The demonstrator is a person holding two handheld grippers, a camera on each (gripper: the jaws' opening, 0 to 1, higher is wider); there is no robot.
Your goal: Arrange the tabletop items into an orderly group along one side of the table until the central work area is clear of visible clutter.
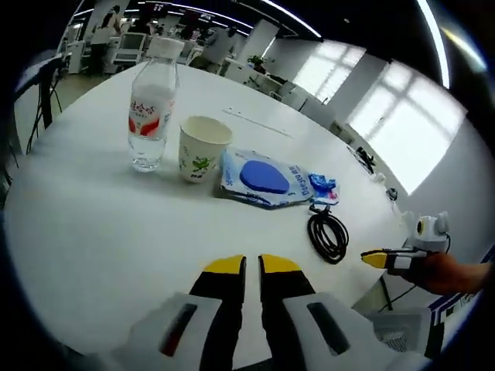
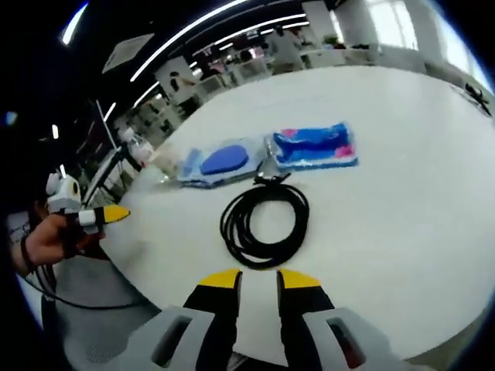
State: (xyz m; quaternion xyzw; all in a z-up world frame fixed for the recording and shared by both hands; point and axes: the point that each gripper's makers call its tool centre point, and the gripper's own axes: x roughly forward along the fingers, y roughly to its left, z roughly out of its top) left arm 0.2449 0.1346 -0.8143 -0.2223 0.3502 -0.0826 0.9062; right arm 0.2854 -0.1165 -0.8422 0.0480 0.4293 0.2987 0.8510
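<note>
Hovering over the white table [image 1: 93, 232], the left gripper [image 1: 253, 265] has its jaws nearly together, empty. The right gripper [image 2: 259, 278], slightly parted, holds nothing just short of the coiled black cable [image 2: 264, 224]. Bottle [image 1: 152, 116], paper cup [image 1: 203, 148] and blue packet [image 1: 263, 179] stand in a row.

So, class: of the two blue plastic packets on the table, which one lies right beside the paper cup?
The packet with the blue oval: its edge sits next to the paper cup. The smaller blue-and-pink packet lies beyond it, by the coiled black cable.
</note>
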